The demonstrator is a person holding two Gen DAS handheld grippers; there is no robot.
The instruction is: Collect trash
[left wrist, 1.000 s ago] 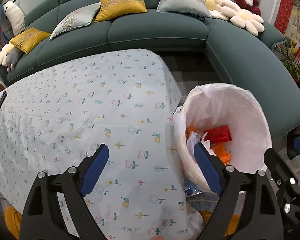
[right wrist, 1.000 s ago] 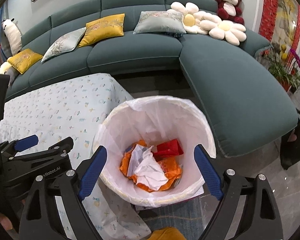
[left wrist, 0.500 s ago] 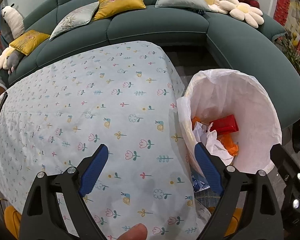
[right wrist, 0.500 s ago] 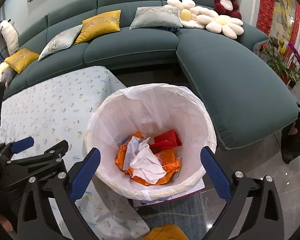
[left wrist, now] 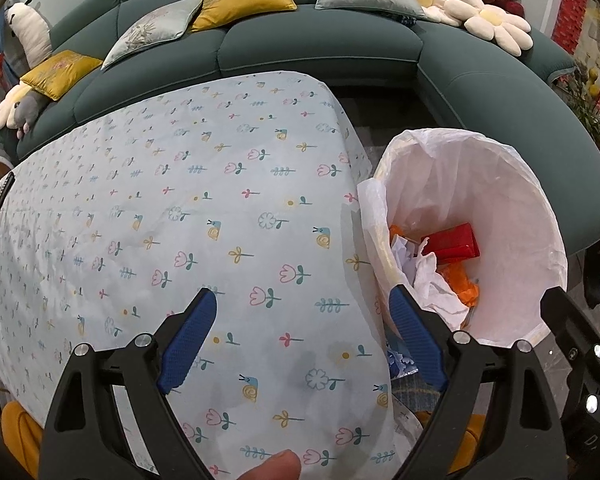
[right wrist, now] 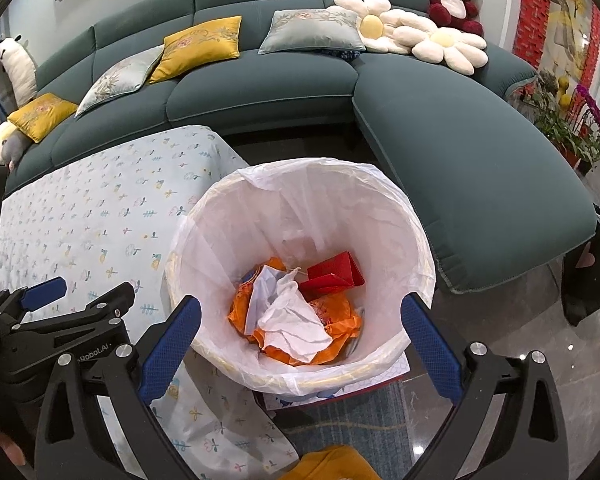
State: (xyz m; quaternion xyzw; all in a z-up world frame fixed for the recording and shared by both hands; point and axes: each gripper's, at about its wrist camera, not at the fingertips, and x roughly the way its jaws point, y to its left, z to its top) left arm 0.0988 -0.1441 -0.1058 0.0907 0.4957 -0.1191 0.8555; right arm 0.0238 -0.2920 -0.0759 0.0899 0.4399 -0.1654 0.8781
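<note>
A round bin with a white liner (right wrist: 204, 216) stands on the floor beside the table; it also shows in the left wrist view (left wrist: 540, 216). Inside lie crumpled white paper (right wrist: 296, 316), orange wrapping (right wrist: 340, 326) and a red packet (right wrist: 336, 274). My right gripper (right wrist: 300, 344) is open and empty, hanging above the bin's near rim. My left gripper (left wrist: 300, 336) is open and empty above the table's near right corner, its right finger over the bin's rim. The left gripper also appears in the right wrist view (right wrist: 60, 308).
The table wears a pale blue flowered cloth (left wrist: 160, 200). A dark green corner sofa (right wrist: 460, 140) with cushions and plush toys wraps the far side and right. A blue rug (right wrist: 360, 420) lies under the bin. Potted flowers (right wrist: 572, 128) stand at the right.
Both grippers have pulled back and risen a little, so the bin sits farther off. Both stay open and empty. The trash in the bin has not moved.
</note>
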